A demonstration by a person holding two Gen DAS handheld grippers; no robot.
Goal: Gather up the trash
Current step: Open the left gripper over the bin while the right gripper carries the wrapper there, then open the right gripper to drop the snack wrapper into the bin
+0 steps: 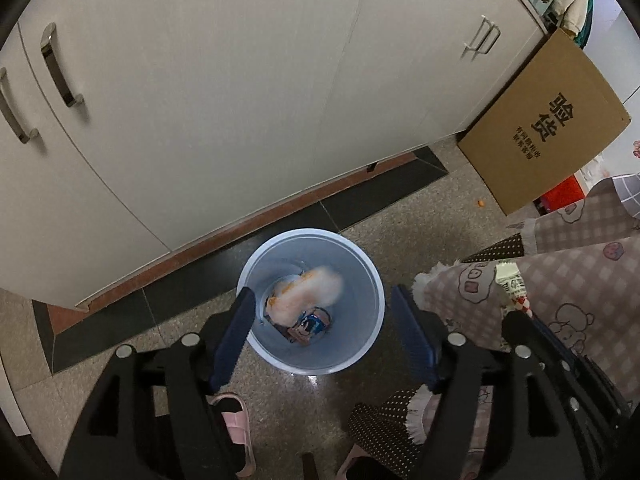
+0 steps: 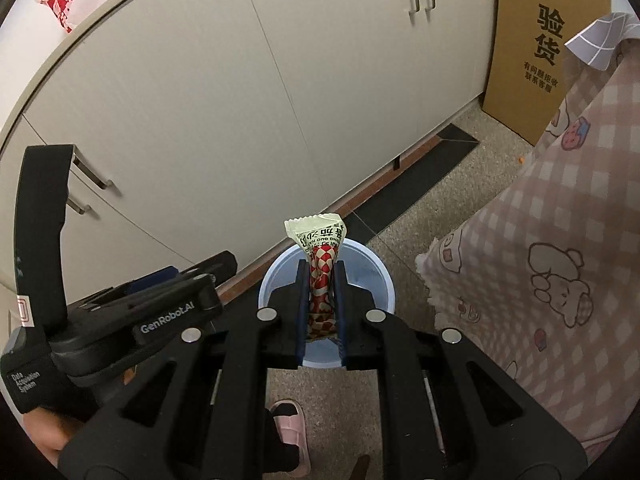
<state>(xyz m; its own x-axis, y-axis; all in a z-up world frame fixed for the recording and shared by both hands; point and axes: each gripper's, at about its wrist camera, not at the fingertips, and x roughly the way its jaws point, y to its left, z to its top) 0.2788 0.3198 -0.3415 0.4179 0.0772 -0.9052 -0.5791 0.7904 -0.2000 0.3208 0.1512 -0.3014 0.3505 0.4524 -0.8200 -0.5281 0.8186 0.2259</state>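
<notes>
A light blue trash bin (image 1: 360,344) stands on the floor by the cabinets. In it lie an orange-white blurred piece of trash (image 1: 308,294) and a blue wrapper (image 1: 314,325). My left gripper (image 1: 324,312) is open and empty, right above the bin. My right gripper (image 2: 321,270) is shut on a red-and-white checked snack wrapper (image 2: 320,252) with a pale green top, held upright over the bin (image 2: 372,268). The wrapper and the right gripper also show in the left wrist view (image 1: 514,286) at the right. The left gripper's body (image 2: 160,308) shows at the left in the right wrist view.
White cabinets (image 1: 240,100) with metal handles stand behind the bin. A cardboard box (image 1: 548,120) leans against them at the right. A table with a pink checked cloth (image 2: 560,260) is close on the right. A pink slipper (image 2: 292,432) is below the grippers.
</notes>
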